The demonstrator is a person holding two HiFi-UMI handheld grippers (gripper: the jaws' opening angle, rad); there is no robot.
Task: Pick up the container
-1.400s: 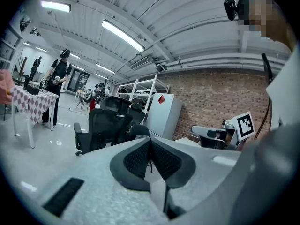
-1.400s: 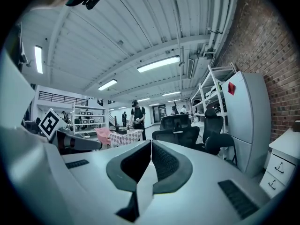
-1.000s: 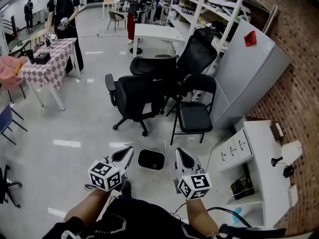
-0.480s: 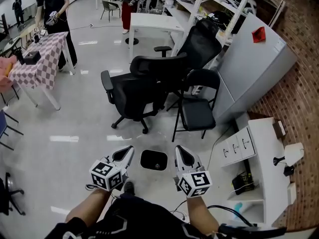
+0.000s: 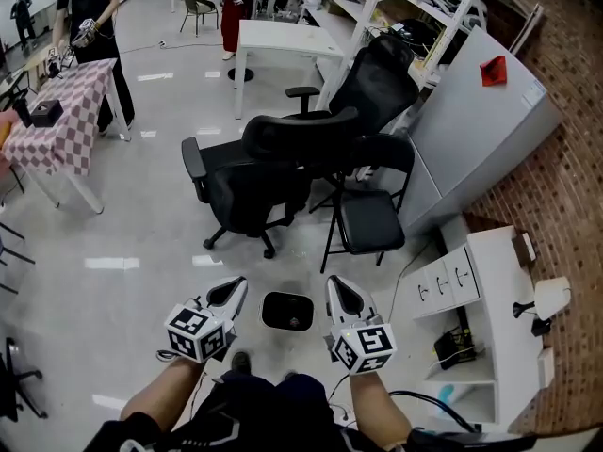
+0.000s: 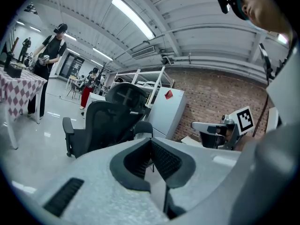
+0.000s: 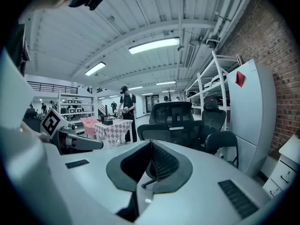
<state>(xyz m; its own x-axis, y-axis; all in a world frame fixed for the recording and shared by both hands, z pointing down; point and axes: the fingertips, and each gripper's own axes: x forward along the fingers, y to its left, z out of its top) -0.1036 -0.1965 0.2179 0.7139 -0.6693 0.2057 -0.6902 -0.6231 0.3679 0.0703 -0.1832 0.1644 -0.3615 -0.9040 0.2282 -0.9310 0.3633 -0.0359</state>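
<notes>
My left gripper (image 5: 230, 295) and right gripper (image 5: 341, 295) both have their jaws pressed together, with nothing in them. The black container (image 5: 286, 312) sits on the floor (image 5: 122, 224) between them, at 3 o'clock from my left gripper, touching neither.

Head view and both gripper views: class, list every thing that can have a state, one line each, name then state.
Left gripper: shut, empty.
Right gripper: shut, empty.
Container: upright on the floor, open-topped, not held.
Folding chair: unfolded, seat empty.
Office chair: upright, nobody seated.
Drawers: closed.
</notes>
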